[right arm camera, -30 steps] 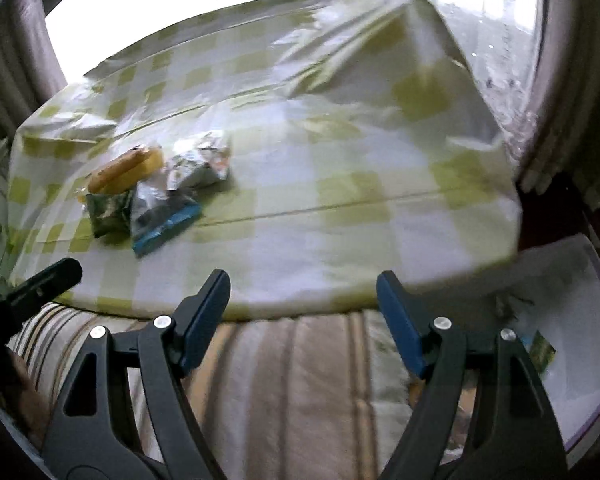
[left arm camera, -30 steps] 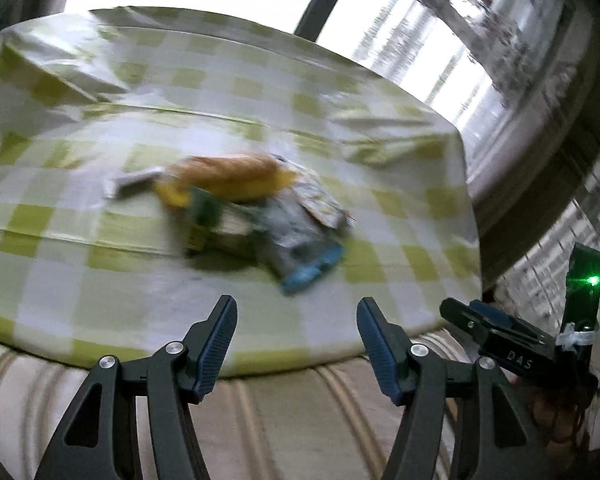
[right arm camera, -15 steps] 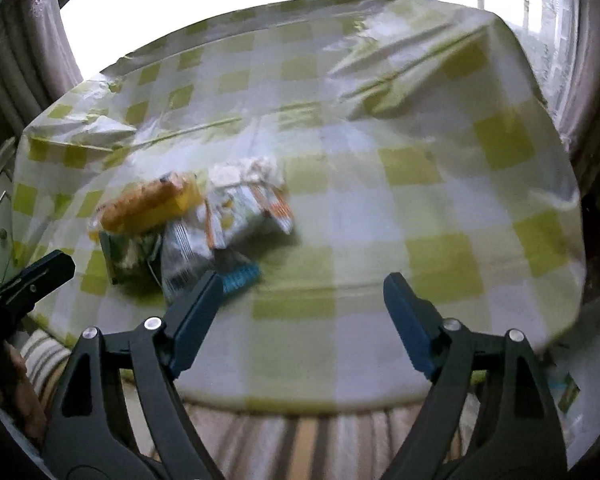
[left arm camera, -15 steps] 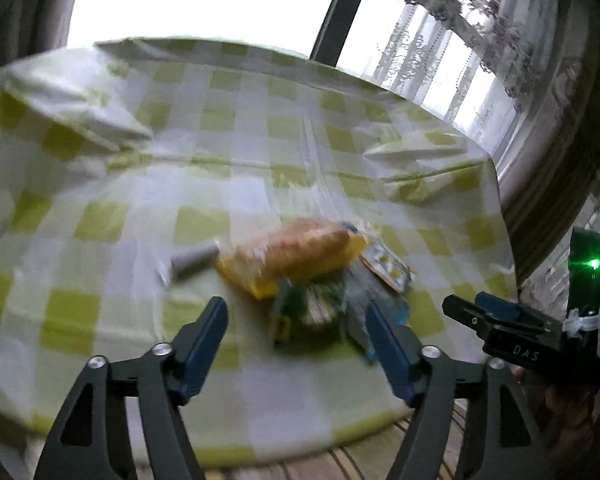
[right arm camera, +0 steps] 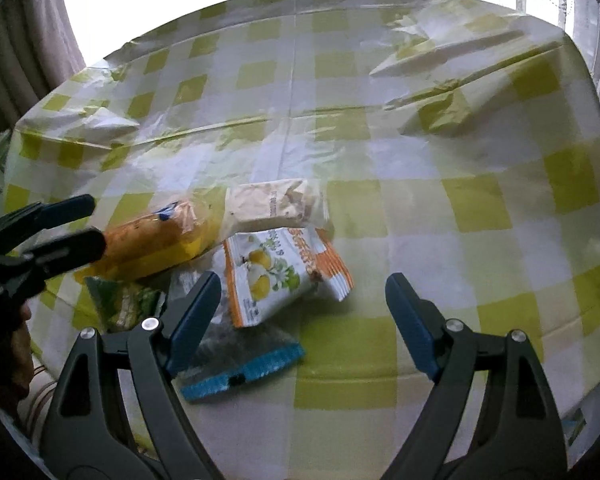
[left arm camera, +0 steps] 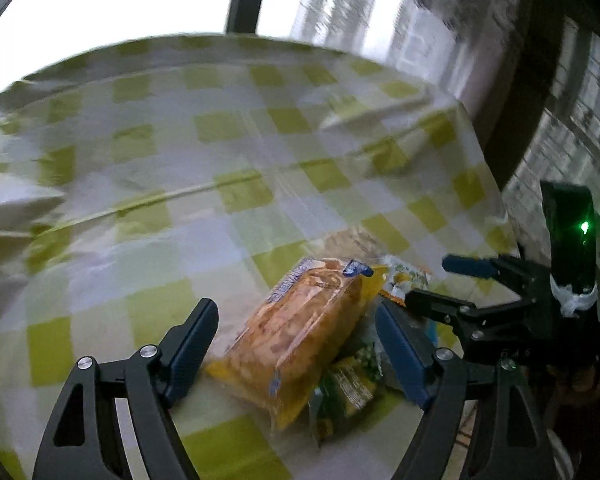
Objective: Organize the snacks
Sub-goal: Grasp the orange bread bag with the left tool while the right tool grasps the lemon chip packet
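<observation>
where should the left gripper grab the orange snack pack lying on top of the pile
Grip the orange snack pack across its narrow width, mid-length, coming from above. It lies long and slightly tilted on the other packets, and the open left gripper already straddles its long sides.

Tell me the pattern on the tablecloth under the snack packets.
The tablecloth is a yellow-green and white check, clearest in the right wrist view.

The left gripper [left arm camera: 296,344] gapes around the orange snack packet [left arm camera: 300,332]. A green packet [left arm camera: 348,392] lies at its four o'clock. The right gripper [left arm camera: 432,284] sits at three o'clock.
</observation>
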`<state>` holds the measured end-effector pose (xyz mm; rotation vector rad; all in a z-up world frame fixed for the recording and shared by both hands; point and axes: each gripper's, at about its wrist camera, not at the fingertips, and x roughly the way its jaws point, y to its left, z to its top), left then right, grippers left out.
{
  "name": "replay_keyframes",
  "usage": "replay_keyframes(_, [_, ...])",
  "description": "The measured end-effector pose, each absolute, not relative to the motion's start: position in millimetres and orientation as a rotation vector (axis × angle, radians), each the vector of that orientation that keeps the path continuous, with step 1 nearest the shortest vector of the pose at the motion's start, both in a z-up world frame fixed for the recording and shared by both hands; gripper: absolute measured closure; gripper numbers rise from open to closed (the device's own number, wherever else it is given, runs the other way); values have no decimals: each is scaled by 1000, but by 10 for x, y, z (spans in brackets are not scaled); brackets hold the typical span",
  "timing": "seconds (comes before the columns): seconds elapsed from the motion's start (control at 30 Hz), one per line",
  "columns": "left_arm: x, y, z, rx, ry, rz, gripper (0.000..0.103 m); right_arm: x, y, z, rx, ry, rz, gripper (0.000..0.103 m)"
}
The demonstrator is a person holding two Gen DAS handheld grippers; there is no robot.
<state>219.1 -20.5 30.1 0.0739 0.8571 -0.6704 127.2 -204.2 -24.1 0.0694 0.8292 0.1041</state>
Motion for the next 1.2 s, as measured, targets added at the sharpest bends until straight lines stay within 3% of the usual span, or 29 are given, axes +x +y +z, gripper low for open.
replay_keyframes(0.33, [2421, -268, 15, 19, 964, -731, 22, 1480, -2050, -394, 100, 861, 116, 17])
replay_keyframes(0.37, [2426, -292, -11, 20, 972, -731, 24, 1488, -2052, -398, 102, 861, 115, 17])
replay_keyframes(0.47, [2434, -335, -54, 35, 989, -711, 47, 1513, -2054, -408, 107, 859, 114, 17])
replay_keyframes(0.93, [2219, -274, 108, -3, 830, -474, 52, 1469, -1993, -396, 55, 818, 80, 17])
replay_keyframes(0.97, [2185, -261, 127, -13, 813, -444, 52, 1465, -1989, -391, 48, 816, 69, 18])
replay_keyframes(1.07, [2090, -271, 178, -19, 780, -402, 52, 1482, -2017, -412, 46, 835, 45, 46])
replay_keyframes(1.2, [1959, -367, 233, -14, 750, -353, 52, 1462, -2001, -404, 14, 823, 33, 47])
